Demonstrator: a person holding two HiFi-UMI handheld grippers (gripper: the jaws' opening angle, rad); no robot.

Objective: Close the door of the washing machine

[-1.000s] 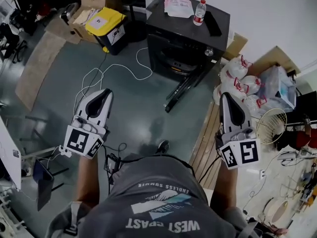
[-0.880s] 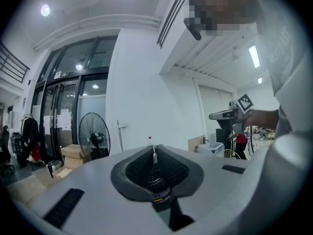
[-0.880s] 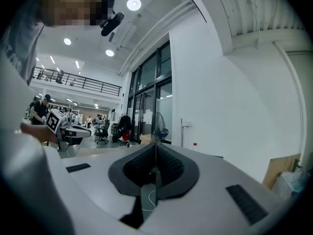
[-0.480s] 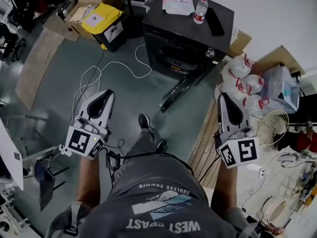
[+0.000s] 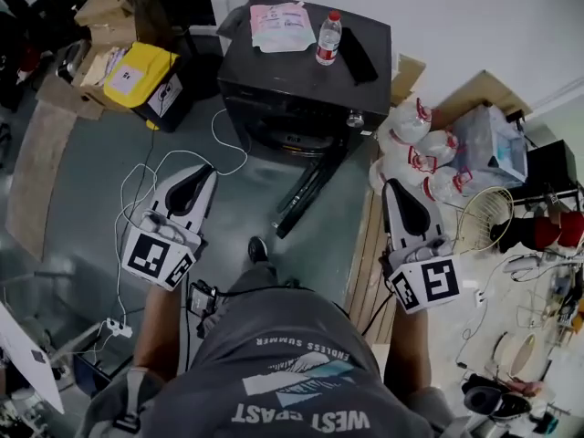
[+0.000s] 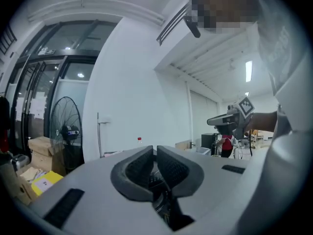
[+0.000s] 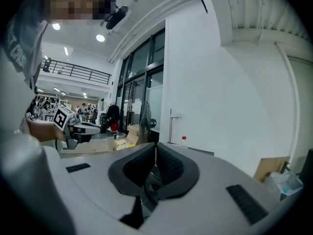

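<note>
Your left gripper (image 5: 208, 173) and right gripper (image 5: 394, 188) both point toward the washing machine (image 5: 274, 71); it stands ahead of you against the white wall, well apart from both. Each gripper's jaws are pressed together with nothing between the pads; both gripper views show this plainly. The door (image 5: 306, 190) stands open, swung out from the machine's front toward you; in the head view it lies between the two grippers and touches neither. Your shoe (image 5: 258, 247) is on the floor just beyond the door's near end.

You see the door almost edge-on from above, so its glass and latch cannot be made out; the opening behind it is only a dark shadow. On the machine's top lie a pink pouch (image 5: 278, 21), a water bottle (image 5: 327, 37) and a dark flat object (image 5: 358, 55) that cannot be identified. In each gripper view the gripper's own grey body blocks nearly all of the machine; only the bottle peeps above it. Your torso covers the floor at the bottom of the head view; the white bags (image 5: 420, 149) to the machine's right are bunched too closely to count.
</note>
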